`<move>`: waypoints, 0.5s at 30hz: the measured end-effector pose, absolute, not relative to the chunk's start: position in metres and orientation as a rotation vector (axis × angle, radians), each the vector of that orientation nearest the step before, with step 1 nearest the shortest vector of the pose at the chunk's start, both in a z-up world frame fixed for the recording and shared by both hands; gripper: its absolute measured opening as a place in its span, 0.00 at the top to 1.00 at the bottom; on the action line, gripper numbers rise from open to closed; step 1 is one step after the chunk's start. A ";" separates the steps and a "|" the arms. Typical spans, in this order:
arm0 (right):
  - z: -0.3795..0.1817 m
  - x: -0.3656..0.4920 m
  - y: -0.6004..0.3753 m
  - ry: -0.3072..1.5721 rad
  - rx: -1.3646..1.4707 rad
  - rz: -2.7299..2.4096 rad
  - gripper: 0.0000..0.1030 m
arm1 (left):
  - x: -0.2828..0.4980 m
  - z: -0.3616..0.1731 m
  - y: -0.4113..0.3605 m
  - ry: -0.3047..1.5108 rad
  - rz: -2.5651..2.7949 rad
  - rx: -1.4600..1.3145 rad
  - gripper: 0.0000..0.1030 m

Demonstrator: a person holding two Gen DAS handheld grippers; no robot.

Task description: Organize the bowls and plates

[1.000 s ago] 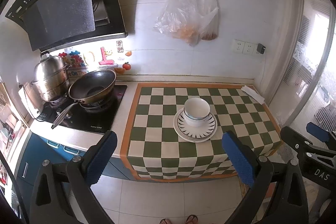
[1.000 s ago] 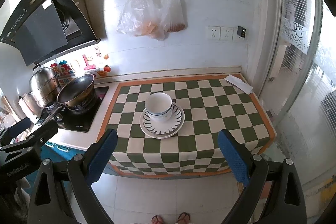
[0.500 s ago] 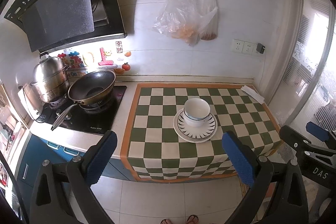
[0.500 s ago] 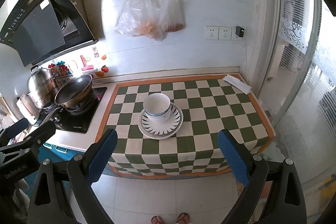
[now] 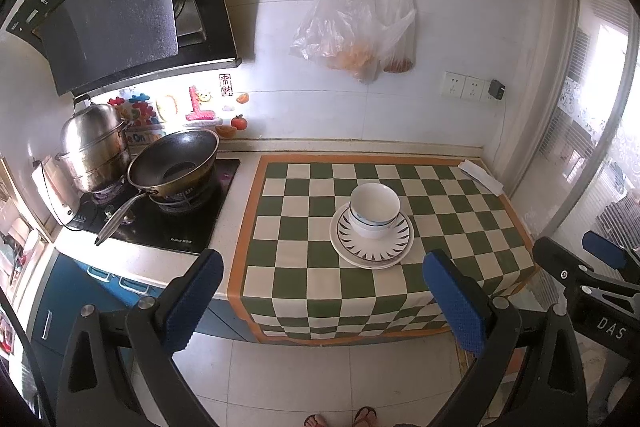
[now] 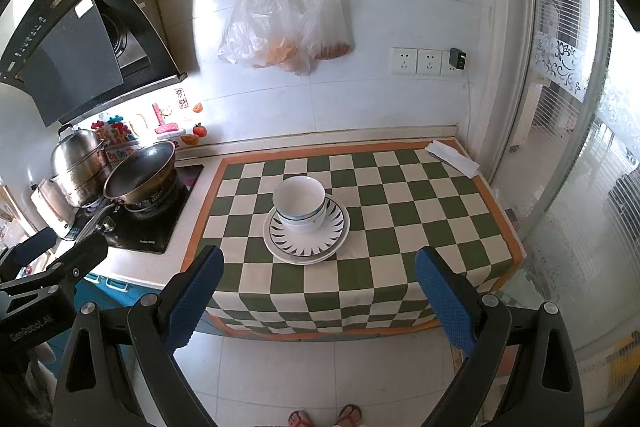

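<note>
While both tools are held back over the floor, the left gripper (image 5: 320,301) and the right gripper (image 6: 318,297) are seen spread wide and empty. Stacked white bowls (image 6: 300,203) are set on stacked patterned plates (image 6: 306,241) mid-way across the checkered cloth (image 6: 400,219), right of the wok (image 6: 140,175).

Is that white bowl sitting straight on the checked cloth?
No, the white bowl rests on a patterned round plate, which lies on the green-and-white checked cloth.

I see white tiled wall (image 5: 440,27), pale tile floor (image 5: 300,379), bright glass door (image 6: 580,147) at right, blue cabinets (image 5: 72,291) under counter.
</note>
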State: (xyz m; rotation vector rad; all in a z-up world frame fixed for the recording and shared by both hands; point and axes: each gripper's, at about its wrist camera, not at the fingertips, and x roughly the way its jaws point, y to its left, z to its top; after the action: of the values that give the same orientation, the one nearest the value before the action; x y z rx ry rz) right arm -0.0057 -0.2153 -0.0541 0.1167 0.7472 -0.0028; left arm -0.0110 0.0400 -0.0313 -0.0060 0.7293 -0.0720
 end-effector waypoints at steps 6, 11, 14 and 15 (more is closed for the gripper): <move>-0.057 -0.005 -0.216 0.752 0.114 -0.002 0.04 | -0.011 -0.031 0.040 0.728 -0.071 -0.008 0.00; -0.058 -0.002 -0.217 0.749 0.114 -0.006 0.04 | -0.011 -0.031 0.040 0.729 -0.071 -0.007 0.00; -0.058 -0.002 -0.217 0.749 0.113 -0.007 0.04 | -0.011 -0.031 0.040 0.728 -0.070 -0.007 0.00; -0.058 -0.002 -0.217 0.749 0.112 -0.007 0.04 | -0.011 -0.031 0.040 0.728 -0.072 -0.006 0.00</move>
State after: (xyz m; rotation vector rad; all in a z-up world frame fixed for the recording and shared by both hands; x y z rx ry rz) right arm -0.0020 -0.2172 -0.0576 0.1122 0.7485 -0.0068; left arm -0.0105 0.0396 -0.0311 -0.0063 0.7283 -0.0718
